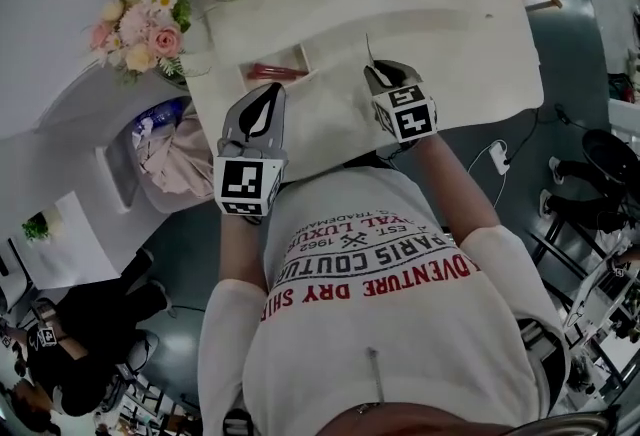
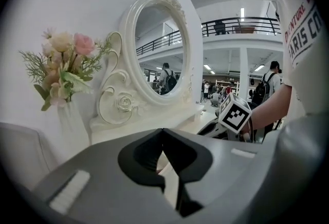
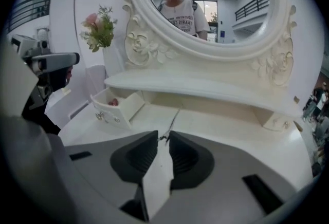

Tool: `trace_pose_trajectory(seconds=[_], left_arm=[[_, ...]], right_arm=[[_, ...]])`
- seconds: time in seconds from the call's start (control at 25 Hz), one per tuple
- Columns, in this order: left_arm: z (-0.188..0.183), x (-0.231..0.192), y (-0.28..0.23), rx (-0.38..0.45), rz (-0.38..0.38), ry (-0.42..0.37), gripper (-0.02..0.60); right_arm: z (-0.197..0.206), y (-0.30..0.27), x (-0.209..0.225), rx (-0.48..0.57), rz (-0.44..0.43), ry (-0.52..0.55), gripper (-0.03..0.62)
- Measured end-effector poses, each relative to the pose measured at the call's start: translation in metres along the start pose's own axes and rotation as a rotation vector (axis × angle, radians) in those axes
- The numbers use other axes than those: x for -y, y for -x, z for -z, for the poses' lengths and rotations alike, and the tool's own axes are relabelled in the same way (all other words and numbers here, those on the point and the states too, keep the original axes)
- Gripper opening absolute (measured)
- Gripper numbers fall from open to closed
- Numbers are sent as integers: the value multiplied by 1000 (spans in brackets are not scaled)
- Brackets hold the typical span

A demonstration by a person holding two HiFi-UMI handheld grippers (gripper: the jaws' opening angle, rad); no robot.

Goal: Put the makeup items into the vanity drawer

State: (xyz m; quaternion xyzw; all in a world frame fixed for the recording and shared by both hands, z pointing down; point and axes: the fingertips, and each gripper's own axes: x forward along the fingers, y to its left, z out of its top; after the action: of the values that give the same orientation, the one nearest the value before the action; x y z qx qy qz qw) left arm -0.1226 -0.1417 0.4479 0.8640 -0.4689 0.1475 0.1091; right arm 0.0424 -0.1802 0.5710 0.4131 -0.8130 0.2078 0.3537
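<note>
A white vanity table (image 1: 460, 34) carries a small open drawer (image 1: 300, 59) at the back left, with a red makeup item (image 1: 272, 72) lying in it. In the right gripper view the same drawer (image 3: 114, 110) stands pulled out with the red item (image 3: 113, 101) inside. My right gripper (image 3: 164, 136) is shut on a thin metal tool (image 3: 174, 117), which points from its tips toward the shelf. The tool (image 1: 368, 48) shows as a fine line in the head view, just right of the drawer. My left gripper (image 1: 272, 90) hovers in front of the drawer, jaws shut and empty (image 2: 163, 130).
An oval mirror (image 3: 205, 2) in a carved white frame rises behind a shallow shelf (image 3: 205, 89). A vase of pink and cream flowers (image 1: 140, 29) stands at the table's left end. A pink cloth (image 1: 175, 159) lies left of the table. A white charger and cable (image 1: 497, 159) lie on the floor to the right.
</note>
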Motion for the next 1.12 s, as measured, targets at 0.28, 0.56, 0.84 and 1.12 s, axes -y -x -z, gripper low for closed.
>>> trace_pose_trajectory(seconds=[0.28,0.56,0.84,1.12], left_arm=[[-6,-21,35,40,-119,16,11],[7,-52,83,49,-303,62,11],[27,-68,123,35,-459,134,11],[44,-71,151,24,-564,184,11]], right_arm=[[-53,6,-47,86,-172,180,78],[-75,-14,-115,82,-397,413,77],[-74,-31,-172,5,-611,622,77],[-79,-46,-190,21,-615,685,77]])
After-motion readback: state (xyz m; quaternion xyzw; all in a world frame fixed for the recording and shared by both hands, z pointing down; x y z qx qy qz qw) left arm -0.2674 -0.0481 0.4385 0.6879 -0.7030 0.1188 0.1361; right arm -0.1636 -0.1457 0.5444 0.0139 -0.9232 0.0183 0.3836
